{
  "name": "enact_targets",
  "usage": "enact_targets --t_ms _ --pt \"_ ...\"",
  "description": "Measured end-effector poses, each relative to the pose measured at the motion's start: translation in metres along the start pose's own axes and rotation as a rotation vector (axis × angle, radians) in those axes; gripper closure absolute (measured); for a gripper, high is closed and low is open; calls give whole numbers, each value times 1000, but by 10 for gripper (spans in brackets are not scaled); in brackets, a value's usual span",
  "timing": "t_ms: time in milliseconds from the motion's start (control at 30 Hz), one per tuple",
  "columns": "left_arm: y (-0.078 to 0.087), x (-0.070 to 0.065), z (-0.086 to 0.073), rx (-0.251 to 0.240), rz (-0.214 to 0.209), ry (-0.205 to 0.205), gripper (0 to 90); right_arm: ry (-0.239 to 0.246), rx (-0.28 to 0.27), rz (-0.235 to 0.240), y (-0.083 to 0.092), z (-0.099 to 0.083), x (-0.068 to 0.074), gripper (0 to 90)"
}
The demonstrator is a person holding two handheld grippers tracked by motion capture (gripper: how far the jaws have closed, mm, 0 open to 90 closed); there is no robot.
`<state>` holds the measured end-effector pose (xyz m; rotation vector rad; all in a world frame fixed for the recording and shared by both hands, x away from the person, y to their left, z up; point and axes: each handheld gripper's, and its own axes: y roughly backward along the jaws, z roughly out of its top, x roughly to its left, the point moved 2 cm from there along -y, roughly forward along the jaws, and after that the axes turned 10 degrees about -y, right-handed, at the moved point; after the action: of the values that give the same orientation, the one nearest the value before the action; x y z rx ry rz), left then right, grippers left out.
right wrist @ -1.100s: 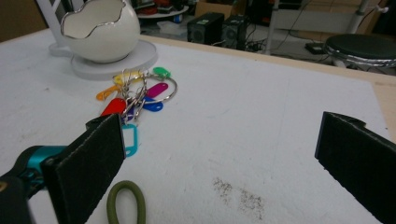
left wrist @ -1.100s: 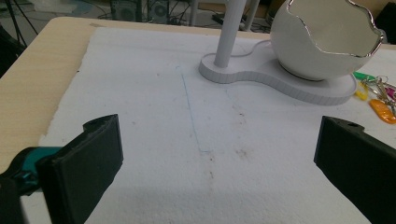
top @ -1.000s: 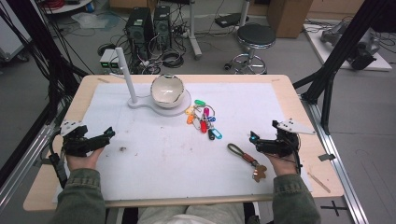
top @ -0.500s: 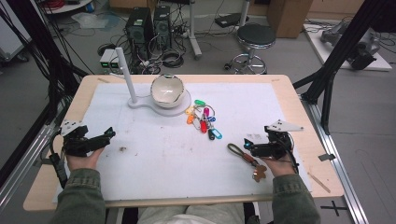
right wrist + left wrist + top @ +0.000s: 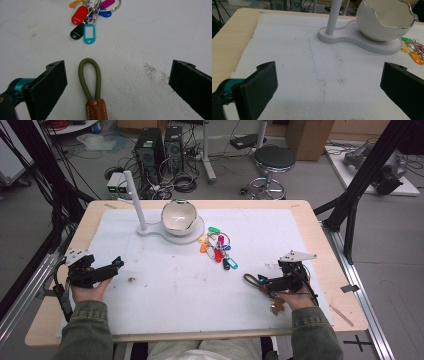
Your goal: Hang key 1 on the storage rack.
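In the right gripper view, the right gripper (image 5: 117, 87) stands wide, its jaws parted over the white mat (image 5: 155, 40). Between them, nearer the left jaw, lies the strap (image 5: 90, 80): an olive cord loop bound at the near end by a brown leather sleeve (stamped with small letters too fine to read). The jaws flank the loop without touching it. Just past the loop's tip is the key tags (image 5: 86, 22) cluster, with teal, black, red, blue and magenta ones on a metal ring.

In the high view, the right gripper (image 5: 272, 282) sits low at the table's near right, held by a hand (image 5: 290, 301), the strap (image 5: 251, 280) at its tips. The tags (image 5: 218, 251) lie farther in, toward the middle.

The left gripper (image 5: 329, 82) is also wide, with nothing but mat between its jaws. In the high view it (image 5: 107, 270) rests at the near left, well apart from the strap. Beyond it stand a white bowl (image 5: 387, 20) on a flat base (image 5: 362, 43) and an upright post (image 5: 333, 16) on the same base.
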<state>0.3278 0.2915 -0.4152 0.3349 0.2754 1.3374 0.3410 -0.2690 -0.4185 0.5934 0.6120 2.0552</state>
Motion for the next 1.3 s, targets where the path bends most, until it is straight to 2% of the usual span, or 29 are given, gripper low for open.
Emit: enact_targets --t_ms 133,200,333,567,600,633,800,900,933,967,1033,1100,1133,1167,1267,1300 --pt "0 0 0 4 -1 -4 17 3 25 11 -2 -1 1 7" --pt "0 0 0 4 -1 -4 17 13 53 1 -4 -2 1 7" --pt "0 0 0 5 -4 -3 17 15 76 -2 -4 -3 2 8" --pt "0 0 0 5 -3 -3 17 -11 154 5 -7 -6 0 60" --pt "0 0 0 5 -5 -3 17 -7 166 11 -7 -7 -1 104" --pt "0 0 0 5 -4 -3 17 -1 184 21 -7 -7 -1 189" --pt "0 0 0 5 -4 -2 17 17 252 8 -13 -12 0 242" --pt "0 0 0 6 -5 -2 17 14 259 6 -13 -12 0 300" --pt "0 0 0 6 -5 -2 17 14 261 11 -12 -12 -1 357" --pt "0 0 0 6 -5 -3 17 14 261 11 -12 -12 -1 357" --pt "0 0 0 7 -6 -2 17 12 285 30 -12 -12 -2 441" --pt "0 0 0 7 -7 -1 17 10 299 34 -12 -12 -2 460" --pt "0 0 0 7 -6 -2 17 -17 329 47 -12 -12 -3 530" --pt "0 0 0 7 -8 -1 17 -17 329 47 -12 -12 -3 530" --pt "-1 0 0 7 -9 0 18 -8 352 76 -14 -13 -2 632" --pt "-1 0 -1 6 -9 2 17 -5 372 79 -14 -14 0 641"
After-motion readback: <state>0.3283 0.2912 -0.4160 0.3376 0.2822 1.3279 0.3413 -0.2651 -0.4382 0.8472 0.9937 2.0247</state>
